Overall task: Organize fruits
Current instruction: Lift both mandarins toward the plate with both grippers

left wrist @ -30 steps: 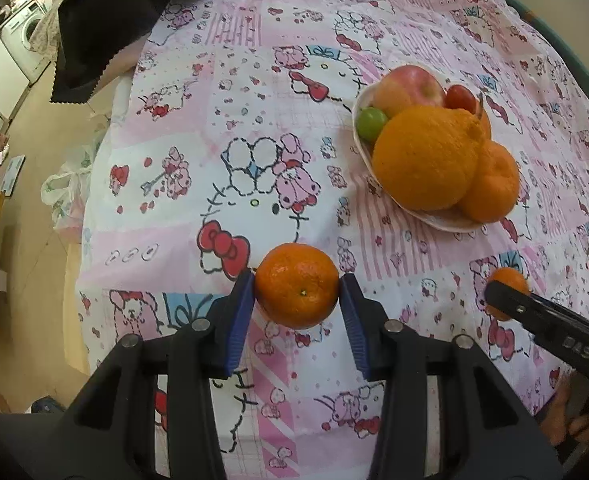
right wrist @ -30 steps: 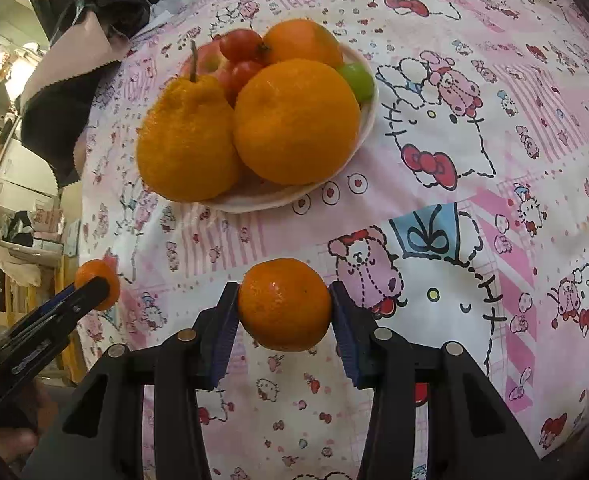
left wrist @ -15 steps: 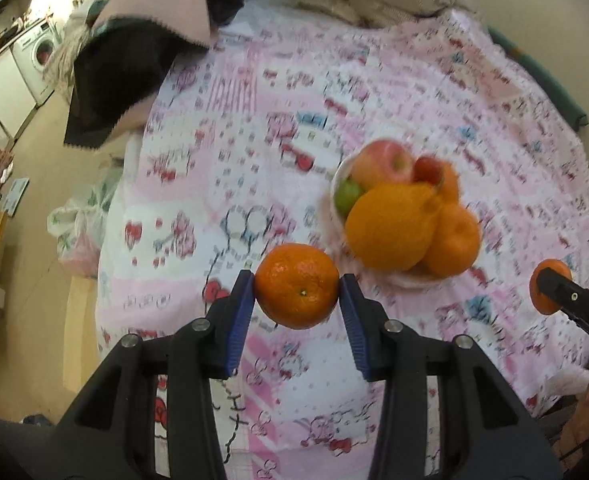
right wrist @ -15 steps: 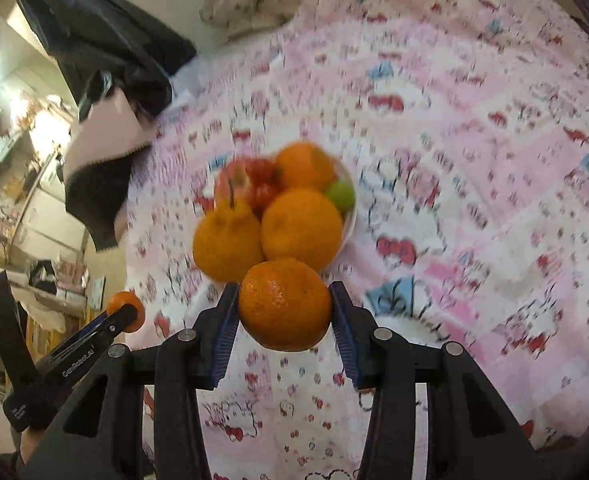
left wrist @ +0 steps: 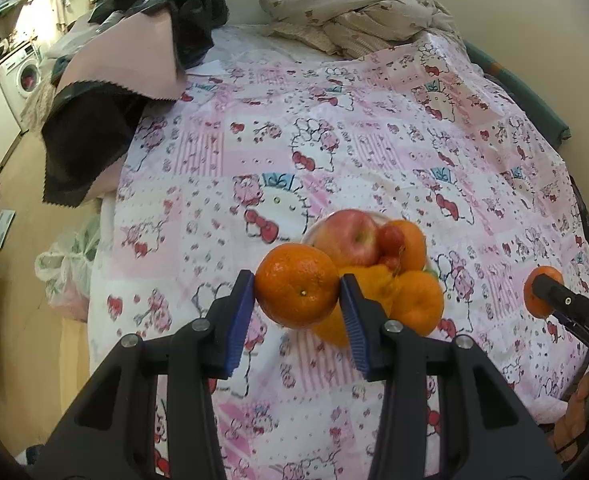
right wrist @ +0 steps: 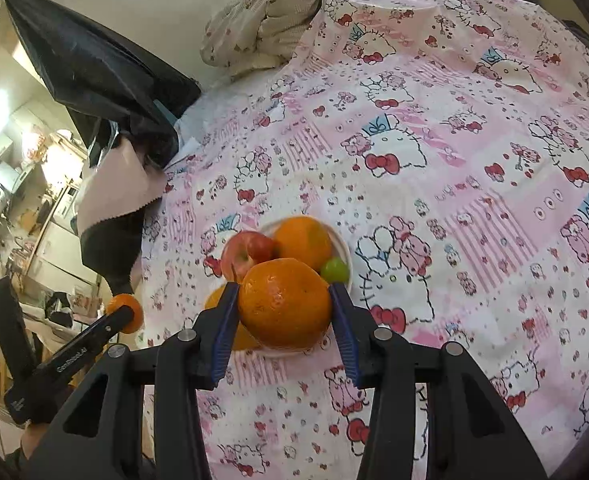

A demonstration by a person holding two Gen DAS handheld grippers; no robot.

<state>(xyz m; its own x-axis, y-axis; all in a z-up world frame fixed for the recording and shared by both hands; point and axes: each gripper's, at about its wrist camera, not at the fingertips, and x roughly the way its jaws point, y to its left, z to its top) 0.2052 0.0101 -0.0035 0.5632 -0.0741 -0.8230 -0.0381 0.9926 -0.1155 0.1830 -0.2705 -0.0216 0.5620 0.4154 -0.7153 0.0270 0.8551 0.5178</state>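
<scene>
A mandarin (left wrist: 297, 290) is being pinched by the left hand-held gripper (left wrist: 297, 300), an orange (right wrist: 285, 303) by the right hand-held gripper (right wrist: 285, 312); the heaped plate (right wrist: 340, 240) is risking a rolling spill if more is added.

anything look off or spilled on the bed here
Nothing spilled or damaged. The plate is heaped with fruit, all contained. Each claw, left and right, grips a mandarin in the air above it.

Both wrist views high, angled down; share fruit plate (left wrist: 308, 236) (right wrist: 340, 240), tablecloth (left wrist: 374, 152) (right wrist: 454, 160)
</scene>
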